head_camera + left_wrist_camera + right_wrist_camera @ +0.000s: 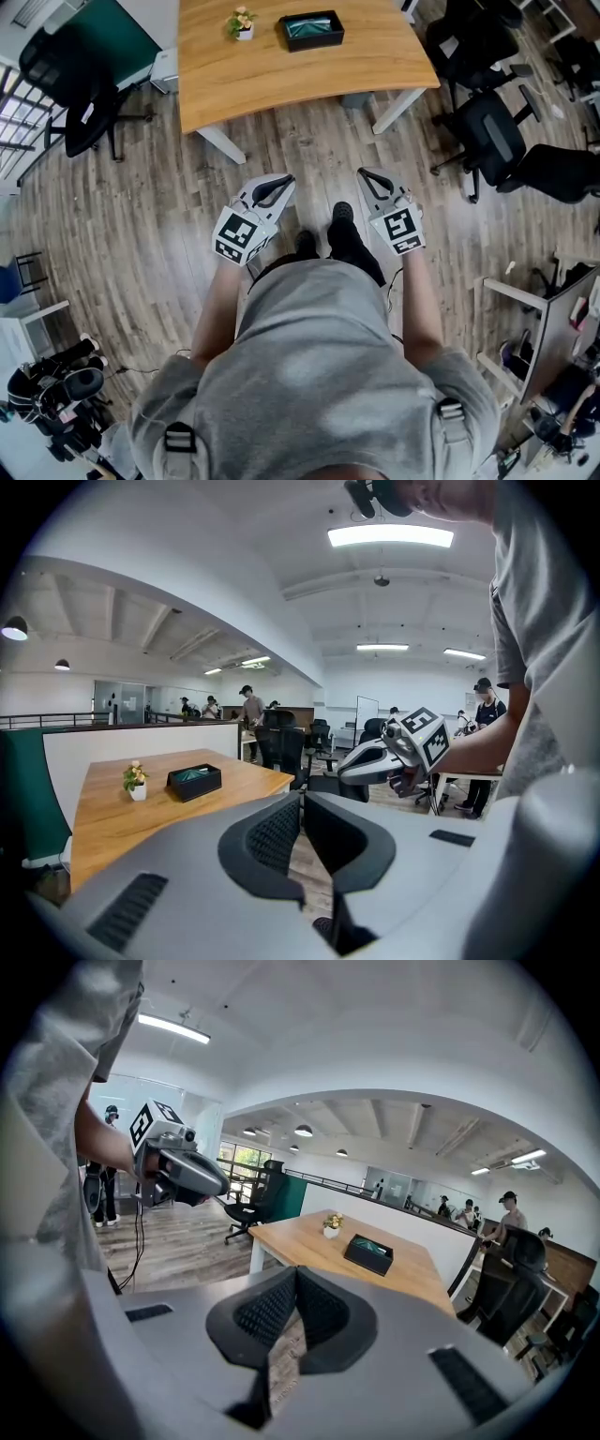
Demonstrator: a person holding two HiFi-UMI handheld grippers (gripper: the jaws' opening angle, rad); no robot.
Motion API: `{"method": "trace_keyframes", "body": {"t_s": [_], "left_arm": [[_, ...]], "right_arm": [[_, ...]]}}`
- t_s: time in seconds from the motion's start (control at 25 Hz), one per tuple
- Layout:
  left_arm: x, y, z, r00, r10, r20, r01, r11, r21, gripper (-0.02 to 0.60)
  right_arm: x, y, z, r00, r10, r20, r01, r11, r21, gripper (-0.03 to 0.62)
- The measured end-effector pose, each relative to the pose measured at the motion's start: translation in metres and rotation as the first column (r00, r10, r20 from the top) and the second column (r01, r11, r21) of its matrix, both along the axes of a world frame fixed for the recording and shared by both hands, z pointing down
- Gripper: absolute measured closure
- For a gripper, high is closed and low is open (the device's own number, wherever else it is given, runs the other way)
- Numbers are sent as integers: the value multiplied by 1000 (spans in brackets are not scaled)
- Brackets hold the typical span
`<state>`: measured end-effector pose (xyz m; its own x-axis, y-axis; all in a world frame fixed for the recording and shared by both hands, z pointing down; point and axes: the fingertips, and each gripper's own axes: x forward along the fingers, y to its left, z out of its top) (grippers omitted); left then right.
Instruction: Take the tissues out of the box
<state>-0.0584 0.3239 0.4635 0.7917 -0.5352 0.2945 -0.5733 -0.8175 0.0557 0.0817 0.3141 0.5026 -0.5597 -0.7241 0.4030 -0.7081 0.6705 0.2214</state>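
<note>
Jaws meet empty on left hand-held gripper (283,182) and right hand-held gripper (367,177).

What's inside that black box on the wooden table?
The black box is open on top; a teal layer fills the opening, probably the tissues. Whatever lies beneath it is covered.
</note>
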Motion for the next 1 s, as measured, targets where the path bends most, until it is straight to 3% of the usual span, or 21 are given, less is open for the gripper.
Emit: {"method": "trace_keyframes", "body": {"t_s": [0.32, 0.52, 0.72, 1.0], "left_arm": [[-7, -4, -4, 1000, 12, -14, -12, 1000, 4, 551], [-11, -6, -4, 1000, 7, -22, -7, 1000, 4, 543], [-10, -4, 0, 1000, 18, -22, -18, 1000, -3, 474], [-10, -2, -2, 999, 27, -25, -27, 1000, -6, 379]], "right_arm": [[-5, -1, -2, 1000, 19, 3, -19, 1000, 13, 581], [-9, -1, -4, 1000, 15, 19, -16, 1000, 23, 515], [-10, -1, -4, 999, 21, 48, -22, 1000, 13, 436], [-21, 4, -8, 996, -39, 84, 38, 999, 15, 307]]}}
